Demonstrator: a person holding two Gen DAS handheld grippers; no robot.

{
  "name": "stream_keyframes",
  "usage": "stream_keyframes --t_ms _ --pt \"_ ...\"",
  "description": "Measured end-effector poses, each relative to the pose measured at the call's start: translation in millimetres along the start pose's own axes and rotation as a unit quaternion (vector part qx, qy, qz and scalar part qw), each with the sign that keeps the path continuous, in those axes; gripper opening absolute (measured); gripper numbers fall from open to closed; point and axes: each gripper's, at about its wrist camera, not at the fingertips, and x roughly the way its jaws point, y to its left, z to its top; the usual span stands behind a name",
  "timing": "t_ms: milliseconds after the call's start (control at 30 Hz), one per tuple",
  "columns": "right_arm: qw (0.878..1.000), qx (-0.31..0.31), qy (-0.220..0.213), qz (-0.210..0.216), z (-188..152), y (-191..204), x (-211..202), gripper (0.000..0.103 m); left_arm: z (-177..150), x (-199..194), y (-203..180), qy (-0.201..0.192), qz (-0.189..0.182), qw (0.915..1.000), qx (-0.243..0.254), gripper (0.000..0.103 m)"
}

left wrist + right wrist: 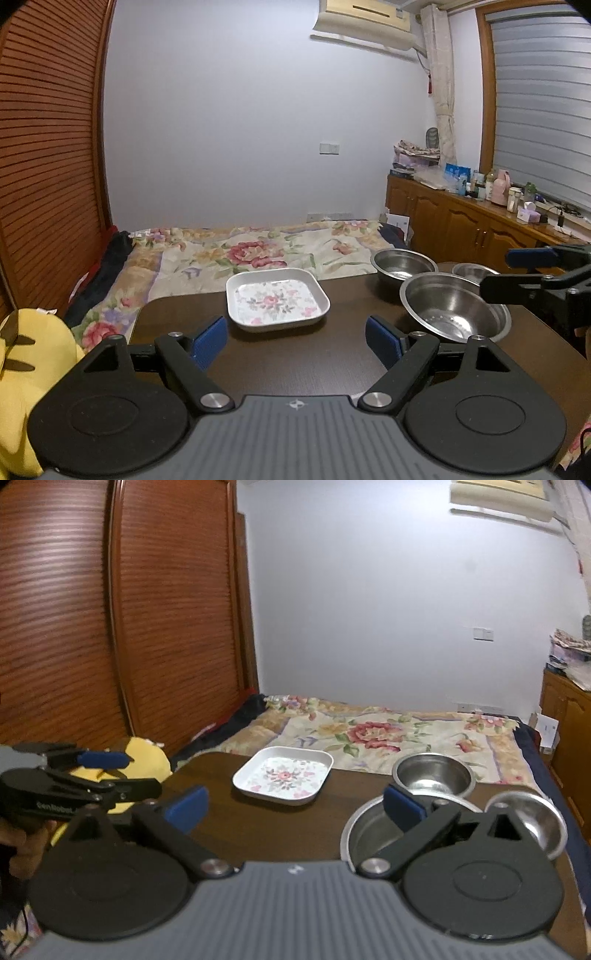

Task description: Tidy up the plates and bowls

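Only rightward: hand [22, 843] gripping left tongs [122, 775].

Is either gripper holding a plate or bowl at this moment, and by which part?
Nothing is held. The left gripper and right gripper are both open and empty above the dark wooden table.

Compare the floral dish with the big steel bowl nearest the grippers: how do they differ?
The floral dish is square with rounded corners, while the big steel bowl is round. The dish is white with a pink flower print inside; the bowl is bare shiny metal. The dish is shallow and flat-bottomed; the bowl is deeper. The dish stands alone, while the bowl sits close to two smaller steel bowls. Both rest upright and empty on the dark table.
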Motion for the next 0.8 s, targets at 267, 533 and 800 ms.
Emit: stream_keyframes --t_ms 267,533,800 --pt "0.997 0.015 0.071 0.019 12.8 -19.0 65.6 0.062 8.4 51.1 26.2 0.026 0.001 0.9996 -0.014 0.066" --pt "0.989 0.034 0.139 0.035 20.3 -30.1 126.8 0.049 15.3 106.2 53.9 0.06 0.008 0.9976 -0.033 0.05" --pt "0.982 0.033 0.182 0.044 35.2 -30.9 176.5 0.046 19.2 158.6 76.2 0.088 0.007 0.9952 -0.042 0.041"
